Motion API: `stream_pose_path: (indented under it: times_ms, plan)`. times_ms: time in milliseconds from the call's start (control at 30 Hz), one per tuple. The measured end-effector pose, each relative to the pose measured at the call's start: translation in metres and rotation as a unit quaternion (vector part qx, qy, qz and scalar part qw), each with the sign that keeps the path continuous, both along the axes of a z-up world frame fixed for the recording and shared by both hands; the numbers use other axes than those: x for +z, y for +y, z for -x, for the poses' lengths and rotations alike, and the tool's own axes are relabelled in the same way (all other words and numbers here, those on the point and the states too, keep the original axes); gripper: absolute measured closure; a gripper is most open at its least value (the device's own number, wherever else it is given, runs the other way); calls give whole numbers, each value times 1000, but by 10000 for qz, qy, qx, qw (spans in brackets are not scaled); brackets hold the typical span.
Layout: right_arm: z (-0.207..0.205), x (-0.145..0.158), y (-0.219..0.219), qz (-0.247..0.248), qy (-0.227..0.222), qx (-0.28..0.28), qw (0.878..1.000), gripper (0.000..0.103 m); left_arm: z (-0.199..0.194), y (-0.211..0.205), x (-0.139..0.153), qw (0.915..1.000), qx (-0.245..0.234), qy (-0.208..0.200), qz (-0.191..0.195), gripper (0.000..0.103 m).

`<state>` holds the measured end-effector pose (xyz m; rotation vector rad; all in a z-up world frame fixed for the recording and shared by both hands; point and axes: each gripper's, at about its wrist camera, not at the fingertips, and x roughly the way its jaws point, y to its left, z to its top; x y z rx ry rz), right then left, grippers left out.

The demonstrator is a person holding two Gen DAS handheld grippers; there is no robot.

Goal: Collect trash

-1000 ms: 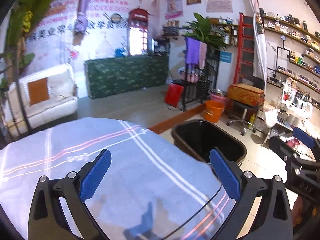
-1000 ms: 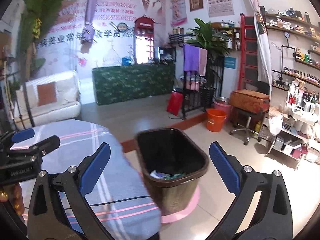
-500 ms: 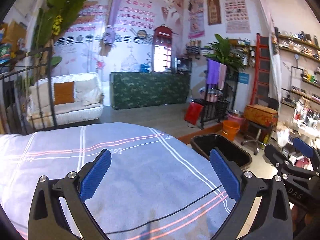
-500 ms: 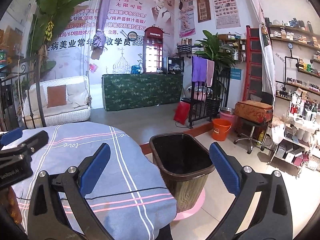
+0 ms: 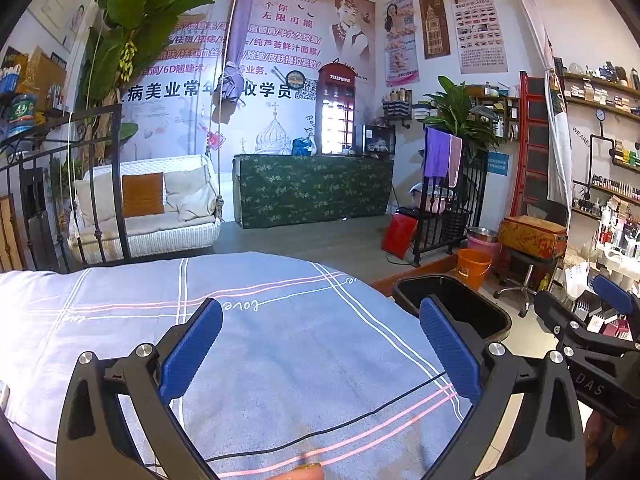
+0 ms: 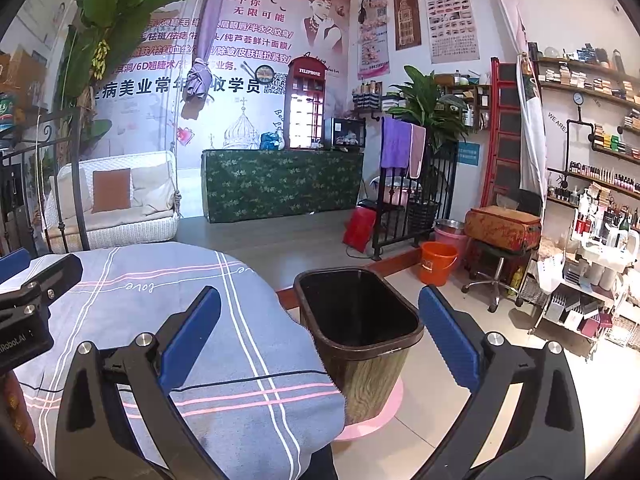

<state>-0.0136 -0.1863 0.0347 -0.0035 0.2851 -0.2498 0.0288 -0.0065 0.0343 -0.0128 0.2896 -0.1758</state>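
Both the left gripper (image 5: 320,344) and right gripper (image 6: 319,336) are spread and empty above the table (image 5: 280,340), with no trash visible, and the bin (image 6: 360,332) beside its right edge risks knocking.

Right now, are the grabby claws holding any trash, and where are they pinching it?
Nothing is held. The left gripper hangs over the blue tablecloth and the right gripper near the trash bin; both pairs of jaws stand wide apart with nothing between them.
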Motion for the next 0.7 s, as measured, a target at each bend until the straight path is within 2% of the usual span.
stream_pose_path:
  times_ms: [700]
  plan:
    - [-2, -4, -1, -48, 83, -99, 9999, 5, 4, -3, -5, 9999, -34, 119, -21, 5]
